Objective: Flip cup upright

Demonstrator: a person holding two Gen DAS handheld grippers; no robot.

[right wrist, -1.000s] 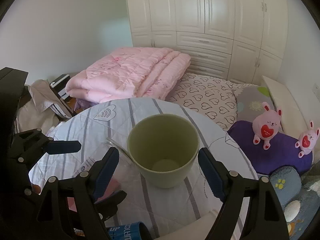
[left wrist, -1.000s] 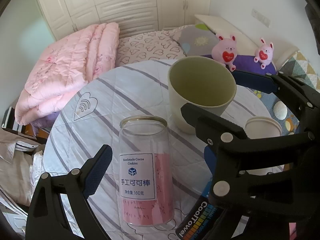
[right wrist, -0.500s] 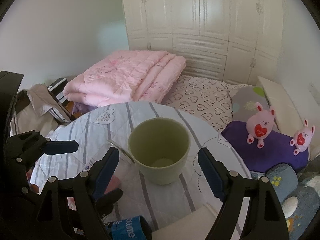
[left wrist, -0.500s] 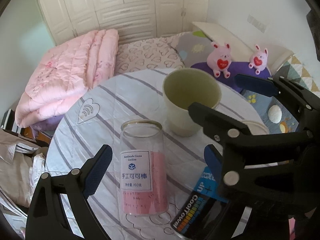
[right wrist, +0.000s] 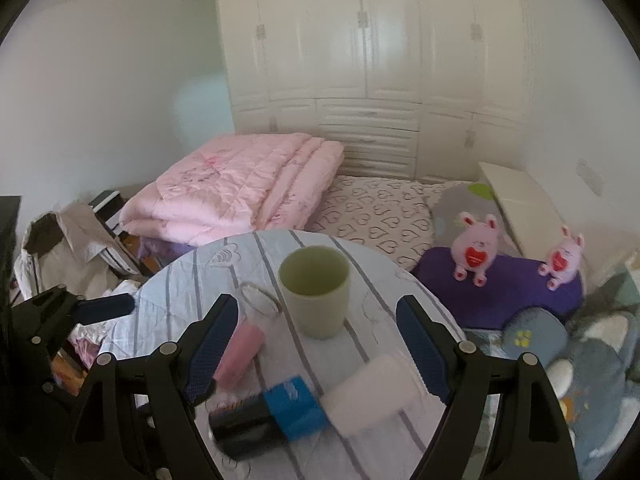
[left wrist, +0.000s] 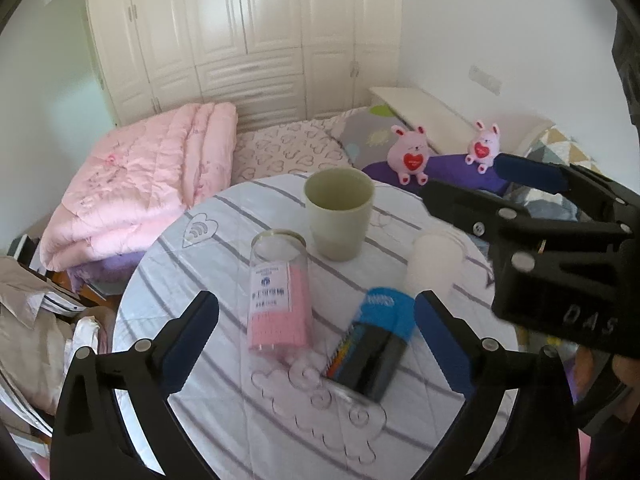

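Observation:
A pale green cup (left wrist: pixel 339 213) stands upright, mouth up, on the round striped table (left wrist: pixel 208 240); it also shows in the right wrist view (right wrist: pixel 314 291). My left gripper (left wrist: pixel 316 332) is open and empty, held back above the table's near part. My right gripper (right wrist: pixel 316 338) is open and empty, well short of the cup; in the left wrist view it (left wrist: pixel 480 188) hangs at the right, apart from the cup.
A clear jar (left wrist: pixel 278 292) with a pink insert lies on the table. A black and blue tube (left wrist: pixel 374 344) lies beside it. A white cup (left wrist: pixel 434 264) stands at the right. A bed with a pink quilt (left wrist: pixel 132 184) is behind.
Both grippers have pulled back and up from the table. The cup now looks smaller and farther away. The cup has not moved.

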